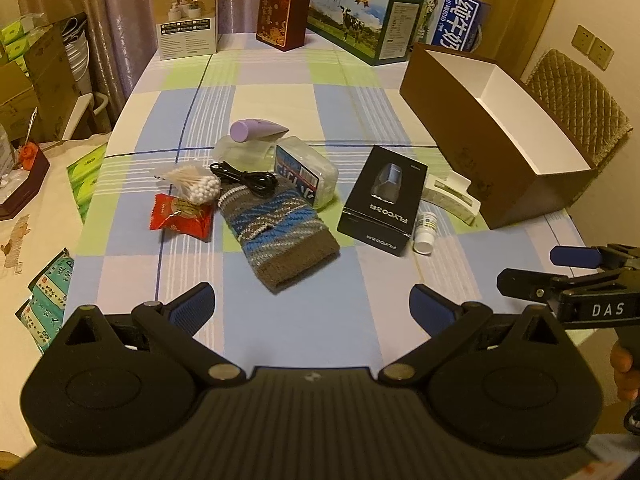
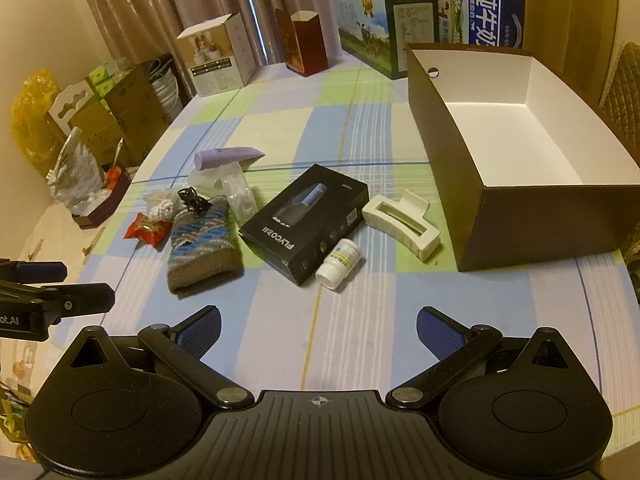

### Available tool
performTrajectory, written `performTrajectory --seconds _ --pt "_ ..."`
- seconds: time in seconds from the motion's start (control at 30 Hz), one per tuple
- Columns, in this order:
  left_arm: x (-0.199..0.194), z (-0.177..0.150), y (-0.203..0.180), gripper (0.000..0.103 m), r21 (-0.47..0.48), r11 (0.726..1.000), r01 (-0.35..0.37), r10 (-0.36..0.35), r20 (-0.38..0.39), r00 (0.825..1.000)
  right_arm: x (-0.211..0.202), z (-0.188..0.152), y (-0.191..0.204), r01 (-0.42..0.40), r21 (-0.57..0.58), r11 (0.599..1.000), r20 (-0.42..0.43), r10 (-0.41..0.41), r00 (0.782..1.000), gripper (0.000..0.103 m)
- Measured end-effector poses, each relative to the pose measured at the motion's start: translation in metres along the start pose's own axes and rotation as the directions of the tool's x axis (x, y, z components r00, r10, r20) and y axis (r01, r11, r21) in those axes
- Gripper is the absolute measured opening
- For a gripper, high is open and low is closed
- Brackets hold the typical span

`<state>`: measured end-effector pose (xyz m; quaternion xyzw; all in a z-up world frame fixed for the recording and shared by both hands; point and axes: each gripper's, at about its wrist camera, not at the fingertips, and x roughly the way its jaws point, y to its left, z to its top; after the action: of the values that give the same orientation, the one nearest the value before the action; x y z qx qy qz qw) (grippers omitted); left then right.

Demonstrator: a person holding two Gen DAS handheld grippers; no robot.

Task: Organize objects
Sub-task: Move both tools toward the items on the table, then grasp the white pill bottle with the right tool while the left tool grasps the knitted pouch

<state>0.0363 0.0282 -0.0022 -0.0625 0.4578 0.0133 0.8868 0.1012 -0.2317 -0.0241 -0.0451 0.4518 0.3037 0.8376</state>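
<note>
Loose items lie mid-table: a striped knit sock (image 1: 276,232) (image 2: 204,240), a black FLYCO box (image 1: 382,200) (image 2: 306,222), a small white bottle (image 1: 425,232) (image 2: 339,264), a cream hair claw (image 1: 450,196) (image 2: 402,222), a red snack packet (image 1: 180,216) (image 2: 146,230), a bag of cotton swabs (image 1: 196,186), a black cable (image 1: 244,178), a clear plastic pack (image 1: 306,178) and a purple tube (image 1: 258,130) (image 2: 228,157). An empty brown box (image 1: 492,136) (image 2: 516,128) stands at the right. My left gripper (image 1: 312,308) and right gripper (image 2: 318,328) are open and empty above the near table edge.
Cartons stand along the far edge: a white box (image 1: 188,16), a dark red box (image 1: 282,14), two milk cartons (image 1: 360,12). The checked tablecloth (image 1: 304,92) covers the table. A quilted chair (image 1: 580,100) is at the right, a side table with clutter (image 1: 24,168) at the left.
</note>
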Motion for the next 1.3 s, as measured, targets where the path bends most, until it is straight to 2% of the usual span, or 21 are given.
performTrajectory --seconds 0.53,0.8,0.83,0.9,0.97,1.13,1.2,1.3 --pt "0.018 0.013 0.009 0.102 -0.031 0.999 -0.038 0.037 -0.026 0.999 0.032 0.017 -0.012 -0.010 -0.049 0.999 -0.018 0.009 1.000 0.101" --pt "0.039 0.016 0.016 0.102 -0.060 0.995 -0.074 0.070 -0.062 0.996 0.060 0.020 -0.020 -0.057 -0.170 0.984 0.016 0.060 0.998 0.101" --pt "0.041 0.015 0.017 0.102 -0.065 0.995 -0.078 0.073 -0.067 0.995 0.063 0.020 -0.020 -0.062 -0.194 0.979 0.021 0.067 0.998 0.101" --pt "0.048 0.013 0.019 0.102 -0.074 0.993 -0.090 0.084 -0.078 0.993 0.069 0.020 -0.021 -0.067 -0.249 0.966 0.039 0.080 0.996 0.090" --pt "0.054 0.012 0.021 0.102 -0.085 0.992 -0.097 0.090 -0.088 0.992 0.077 0.021 -0.023 -0.081 -0.297 0.951 0.036 0.096 0.995 0.084" --pt "0.066 0.009 0.023 0.102 -0.111 0.987 -0.115 0.102 -0.113 0.988 0.096 0.025 -0.023 -0.103 -0.392 0.914 0.016 0.118 0.993 0.080" --pt "0.071 0.009 0.024 0.102 -0.120 0.985 -0.123 0.109 -0.119 0.987 0.104 0.025 -0.022 -0.129 -0.439 0.889 -0.017 0.135 0.991 0.075" --pt "0.079 0.010 0.025 0.102 -0.132 0.982 -0.133 0.116 -0.133 0.984 0.115 0.025 -0.021 -0.159 -0.503 0.850 -0.060 0.149 0.987 0.074"
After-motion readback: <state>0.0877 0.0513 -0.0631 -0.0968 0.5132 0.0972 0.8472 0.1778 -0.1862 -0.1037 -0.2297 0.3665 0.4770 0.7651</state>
